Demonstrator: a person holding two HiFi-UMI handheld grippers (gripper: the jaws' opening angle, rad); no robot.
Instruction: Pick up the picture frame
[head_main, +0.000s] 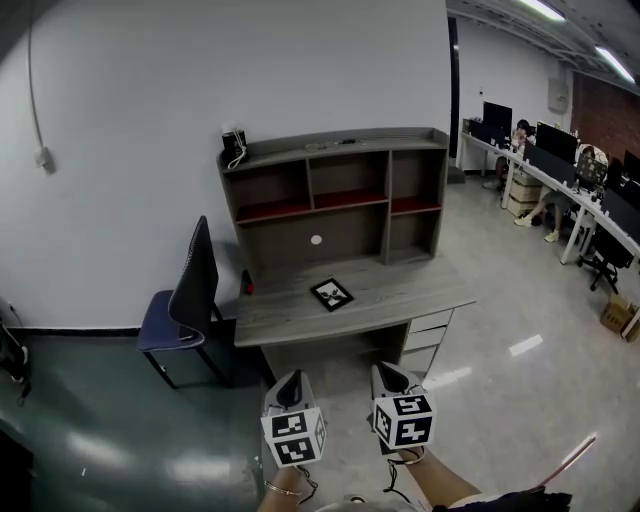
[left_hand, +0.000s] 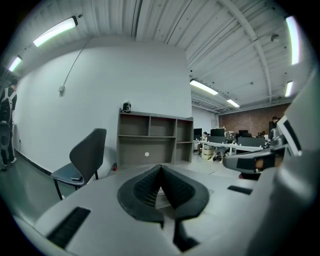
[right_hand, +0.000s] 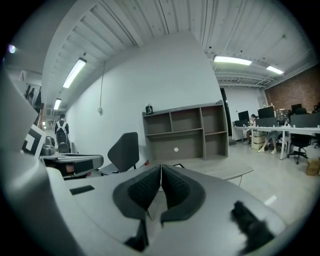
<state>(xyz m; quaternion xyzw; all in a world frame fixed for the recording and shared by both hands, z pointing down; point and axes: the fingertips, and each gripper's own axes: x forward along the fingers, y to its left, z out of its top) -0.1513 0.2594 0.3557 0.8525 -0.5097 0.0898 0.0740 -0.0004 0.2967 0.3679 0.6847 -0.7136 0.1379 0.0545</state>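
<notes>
Black-edged picture frame (head_main: 332, 294) lies flat near the middle of the grey wooden surface (head_main: 425, 298), at the centre of the head view, below the shelf unit (head_main: 340, 195). The left gripper (head_main: 291, 382) and right gripper (head_main: 389, 376) hover side by side at the lower middle, well apart from it, each with jaws pressed together and empty.

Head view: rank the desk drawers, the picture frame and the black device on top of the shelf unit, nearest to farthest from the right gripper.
1. desk drawers, under the desk, front right.
2. picture frame, flat, mid-desk.
3. black device, top left of shelf unit.
</notes>
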